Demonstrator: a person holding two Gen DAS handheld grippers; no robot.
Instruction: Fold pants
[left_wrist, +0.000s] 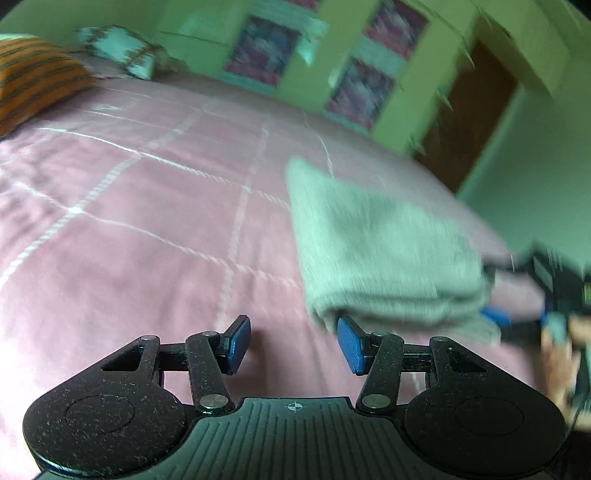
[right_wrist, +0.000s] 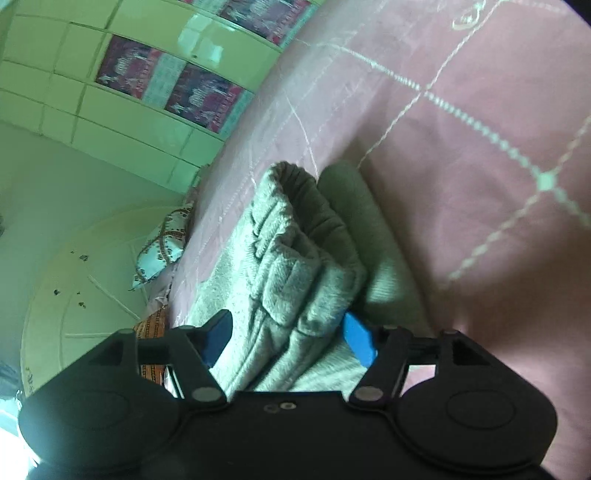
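Observation:
The grey pants (left_wrist: 384, 251) lie folded into a thick rectangle on the pink bedcover (left_wrist: 147, 229), right of centre in the left wrist view. My left gripper (left_wrist: 293, 343) hovers low over the cover just in front of the pants' near left corner, open, nothing between its blue pads. In the right wrist view the pants (right_wrist: 295, 266) show as a stacked bundle with the gathered waistband on top. My right gripper (right_wrist: 288, 339) straddles that bundle, its fingers (right_wrist: 358, 343) spread wide on either side and not visibly squeezing. A hand (left_wrist: 561, 369) holds it.
An orange striped pillow (left_wrist: 33, 81) and a white patterned pillow (left_wrist: 118, 51) lie at the bed's far left. Green wardrobe doors (left_wrist: 332, 55) with picture panels and a brown door (left_wrist: 469, 122) stand beyond the bed. The bedcover (right_wrist: 480, 184) stretches to the right of the pants.

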